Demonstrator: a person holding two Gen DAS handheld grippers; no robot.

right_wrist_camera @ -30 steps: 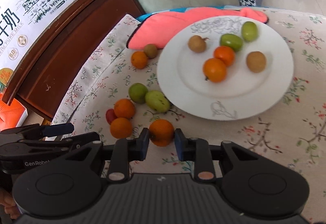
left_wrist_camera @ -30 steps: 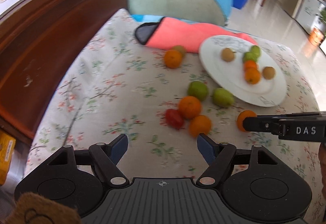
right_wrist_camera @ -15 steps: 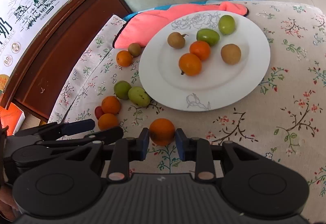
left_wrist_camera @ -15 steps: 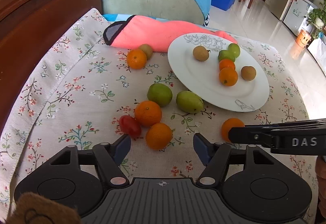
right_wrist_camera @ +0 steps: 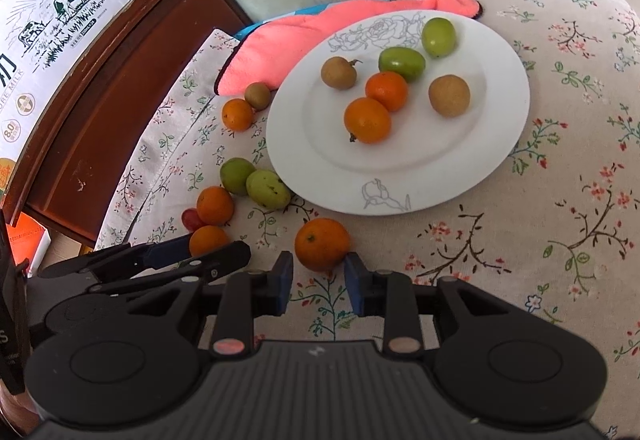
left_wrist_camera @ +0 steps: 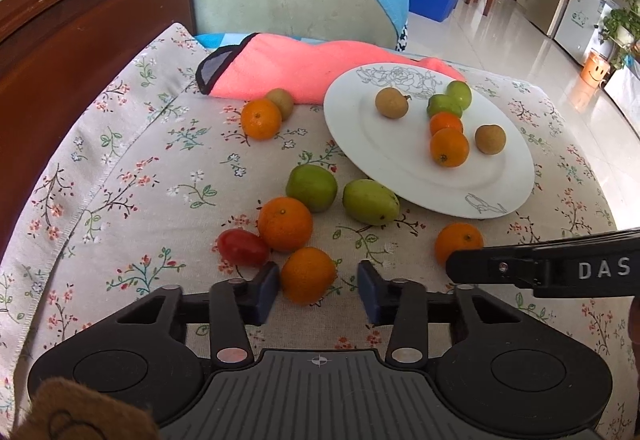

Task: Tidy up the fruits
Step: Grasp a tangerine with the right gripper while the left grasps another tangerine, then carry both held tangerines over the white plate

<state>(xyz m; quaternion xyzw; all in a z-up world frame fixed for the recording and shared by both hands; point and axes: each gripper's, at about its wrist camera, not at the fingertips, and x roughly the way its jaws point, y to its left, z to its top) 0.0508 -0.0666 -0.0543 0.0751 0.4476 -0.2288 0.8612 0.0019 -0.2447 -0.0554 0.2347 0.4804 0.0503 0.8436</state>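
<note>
Oranges sit nearest on the flowered bench (right_wrist_camera: 560,199): one orange (right_wrist_camera: 322,244) lies between the spread fingers of the right claw (right_wrist_camera: 318,280), touching at most one pad, and another orange (left_wrist_camera: 308,274) rests inside the open left claw (left_wrist_camera: 318,290), against its left finger. Just beyond lie a red tomato (left_wrist_camera: 243,248), a third orange (left_wrist_camera: 285,224) and two green fruits (left_wrist_camera: 312,187). Farther on, toward the far edge, a white plate (right_wrist_camera: 496,143) holds two oranges, two green fruits and two brown ones, before a pink cloth (left_wrist_camera: 288,71).
</note>
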